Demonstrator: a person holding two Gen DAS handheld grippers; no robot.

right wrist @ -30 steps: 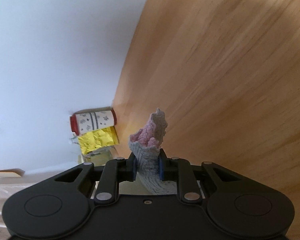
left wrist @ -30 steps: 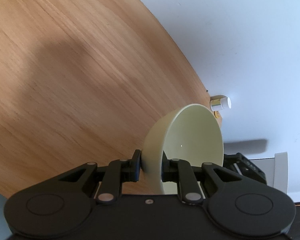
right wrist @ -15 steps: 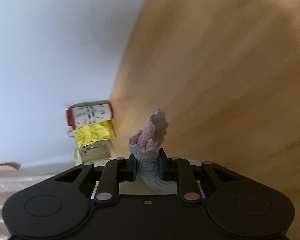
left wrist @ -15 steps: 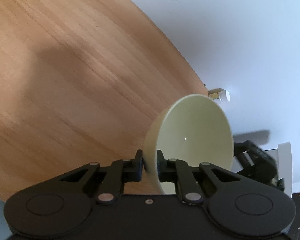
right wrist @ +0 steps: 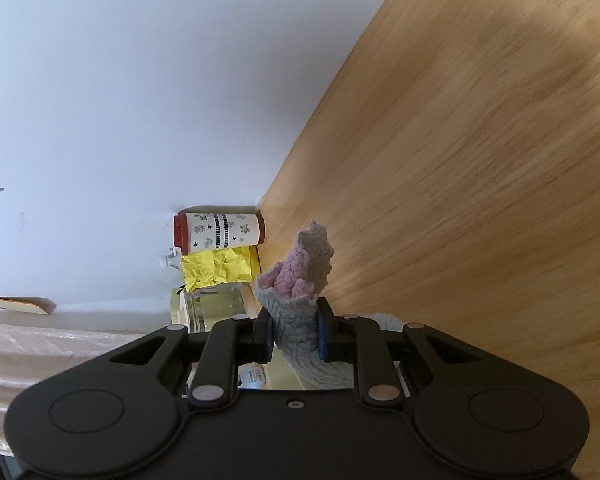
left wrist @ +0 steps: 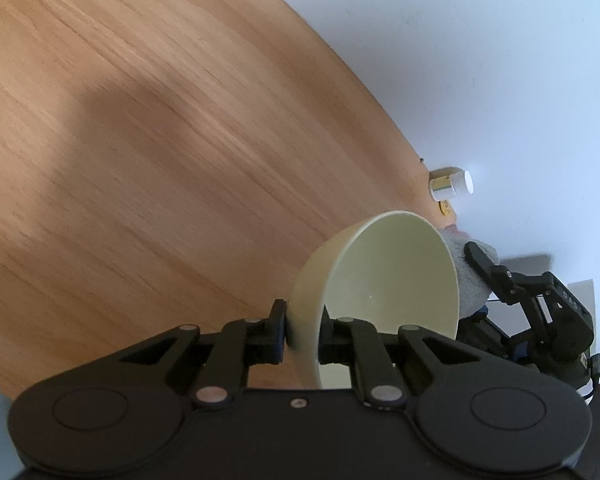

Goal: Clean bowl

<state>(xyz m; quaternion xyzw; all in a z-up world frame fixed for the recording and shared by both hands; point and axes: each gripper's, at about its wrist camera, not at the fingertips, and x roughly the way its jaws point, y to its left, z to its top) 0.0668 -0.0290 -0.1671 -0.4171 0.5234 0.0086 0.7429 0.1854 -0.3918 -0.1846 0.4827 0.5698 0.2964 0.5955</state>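
Observation:
My left gripper (left wrist: 302, 334) is shut on the rim of a pale cream bowl (left wrist: 388, 292), held tilted on its side above the wooden table (left wrist: 160, 140), its opening facing right. My right gripper (right wrist: 293, 334) is shut on a grey and pink cloth (right wrist: 300, 280) that sticks up between the fingers. In the left wrist view the right gripper (left wrist: 540, 304) and the cloth (left wrist: 470, 284) sit just behind the bowl's far rim, close to it or touching.
A small white-capped bottle (left wrist: 450, 184) stands at the table's far edge by the white wall. In the right wrist view a patterned red-lidded tumbler (right wrist: 220, 230), crumpled yellow foil (right wrist: 218, 268) and a glass jar (right wrist: 216, 306) stand against the wall.
The right gripper with the cloth has come closer to the bowl's far rim. The bowl has tilted and shifted slightly right. The right wrist view has swung toward the wall.

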